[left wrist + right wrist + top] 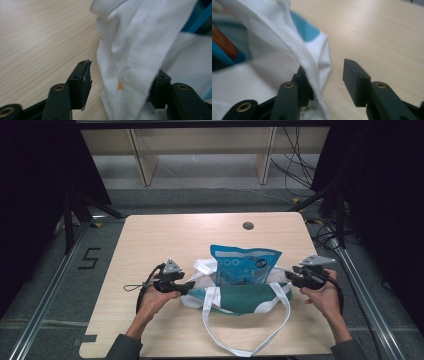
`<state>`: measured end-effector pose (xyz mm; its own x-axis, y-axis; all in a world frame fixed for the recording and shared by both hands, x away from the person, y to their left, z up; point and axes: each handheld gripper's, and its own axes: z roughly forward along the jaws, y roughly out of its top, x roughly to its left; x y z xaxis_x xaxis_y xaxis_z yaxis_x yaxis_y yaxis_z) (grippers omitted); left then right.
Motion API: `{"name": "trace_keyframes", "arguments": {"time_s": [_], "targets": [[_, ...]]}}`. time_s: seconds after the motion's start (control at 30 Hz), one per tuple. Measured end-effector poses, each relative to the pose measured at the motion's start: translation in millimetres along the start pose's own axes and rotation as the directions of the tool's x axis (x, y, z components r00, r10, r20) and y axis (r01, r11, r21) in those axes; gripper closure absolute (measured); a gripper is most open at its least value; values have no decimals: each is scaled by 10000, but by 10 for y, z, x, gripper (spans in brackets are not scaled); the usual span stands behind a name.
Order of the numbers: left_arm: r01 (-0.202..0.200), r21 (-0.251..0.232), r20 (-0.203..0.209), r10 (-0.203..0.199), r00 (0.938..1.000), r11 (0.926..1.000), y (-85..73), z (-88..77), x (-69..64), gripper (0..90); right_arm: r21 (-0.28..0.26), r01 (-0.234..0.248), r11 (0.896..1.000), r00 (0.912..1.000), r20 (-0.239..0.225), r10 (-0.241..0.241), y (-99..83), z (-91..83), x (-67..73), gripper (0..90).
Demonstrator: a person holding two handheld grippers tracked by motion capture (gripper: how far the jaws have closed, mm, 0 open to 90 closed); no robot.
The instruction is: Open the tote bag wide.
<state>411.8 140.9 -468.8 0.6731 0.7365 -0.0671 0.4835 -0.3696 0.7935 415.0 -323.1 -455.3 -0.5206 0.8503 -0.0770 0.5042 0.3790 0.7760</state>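
At the frame's centre, the blue plastic snack pouch (243, 265) already stands in the green-and-white cloth tote bag (240, 297) on the wooden surface (165, 235). Left gripper (186, 286) and right gripper (289, 276) fingers stand parted, fabric loose between; judged nearly finished.

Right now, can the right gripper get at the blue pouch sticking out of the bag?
Probably yes. The right gripper sits open at the bag's right edge, and the pouch stands just beside it, its upper part uncovered. Only the white rim fabric lies against one of its fingers.
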Motion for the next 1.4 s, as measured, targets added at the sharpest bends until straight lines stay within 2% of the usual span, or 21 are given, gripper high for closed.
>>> {"name": "trace_keyframes", "arguments": {"time_s": [0.07, 0.17, 0.23, 0.27, 0.37, 0.43, 0.47, 0.57, 0.6, 0.63, 0.67, 0.7, 0.77, 0.83, 0.87, 0.93, 1.03, 1.07, 1.2, 1.27, 1.4], "targets": [[-89, -143, -24, 89, 10000, 9999, 58, -62, -19, 380, -199, -293, 9994, 9994, -165, 290, 44, -93, 14, 568], [-192, -467, -320, 178, 9993, 9987, 168, -186, -87, 361, -756, -188, 9970, 9988, -476, 152, 151, -344, 68, 557], [-444, -774, -139, 435, 9990, 9960, 242, -254, -144, 368, -1165, -162, 9931, 9977, -669, 84, 212, -545, 153, 546], [-500, -974, -227, 480, 9986, 9940, 277, -277, -174, 373, -1610, -29, 9869, 9935, -1126, -155, 275, -687, 226, 543], [-929, -1096, -16, 933, 9956, 9896, 363, -297, -248, 397, -1759, -6, 9844, 9832, -1801, -315, 313, -750, 328, 536], [-1117, -1030, 277, 1151, 9930, 9884, 388, -264, -303, 398, -1756, 388, 9837, 9656, -2467, -821, 343, -701, 501, 515], [-1313, -973, 324, 1350, 9903, 9866, 399, -239, -320, 398, -1756, 388, 9837, 9656, -2467, -821, 343, -701, 501, 515], [-1402, -893, 424, 1444, 9886, 9861, 418, -141, -341, 394, -1550, 615, 9860, 9503, -2929, -1053, 360, -592, 642, 501], [-1412, -915, 467, 1459, 9882, 9857, 424, -106, -333, 402, -1326, 896, 9871, 9354, -3292, -1291, 359, -518, 716, 492], [-1352, -943, 529, 1406, 9887, 9863, 436, -64, -322, 402, -1326, 896, 9871, 9354, -3292, -1291, 359, -518, 716, 492], [-1323, -941, 583, 1381, 9887, 9867, 445, -21, -303, 445, -1202, 1190, 9856, 9214, -3564, -1547, 354, -440, 758, 492], [-1195, -925, 621, 1255, 9901, 9885, 450, 20, -291, 445, -1202, 1190, 9856, 9214, -3564, -1547, 354, -440, 758, 492], [-1304, -958, 679, 1372, 9882, 9868, 453, 84, -256, 613, -1118, 1511, 9822, 9165, -3564, -1815, 342, -385, 782, 542], [-1070, -1253, 855, 1182, 9893, 9863, 467, 139, -213, 669, -870, 1802, 9798, 9053, -3748, -1998, 330, -398, 800, 605], [-988, -1309, 806, 1100, 9907, 9865, 478, 164, -184, 743, -901, 2298, 9691, 8962, -3687, -2468, 311, -418, 804, 690], [-1121, -1122, 620, 1195, 9909, 9873, 507, 213, -119, 762, -799, 2450, 9662, 8912, -3738, -2569, 294, -433, 809, 749], [-493, -825, 607, 544, 9967, 9954, 529, 347, -16, 815, -360, 2632, 9641, 8799, -4009, -2552, 208, -444, 870, 855], [-248, -674, 461, 279, 9985, 9974, 542, 395, 29, 835, 4, 2943, 9557, 8684, -4177, -2673, 119, -403, 914, 868], [416, 132, 135, -417, 9990, 9990, 542, 608, 182, 832, 679, 3097, 9484, 8647, -4349, -2513, -88, -242, 1002, 870], [511, 375, 74, -514, 9986, 9980, 505, 710, 196, 832, 1115, 3117, 9436, 8578, -4601, -2290, -186, -153, 1037, 869], [351, 1016, -248, -327, 9992, 9942, 395, 904, 172, 831, 1484, 3164, 9370, 8620, -4573, -2187, -320, -27, 1179, 864]]}}
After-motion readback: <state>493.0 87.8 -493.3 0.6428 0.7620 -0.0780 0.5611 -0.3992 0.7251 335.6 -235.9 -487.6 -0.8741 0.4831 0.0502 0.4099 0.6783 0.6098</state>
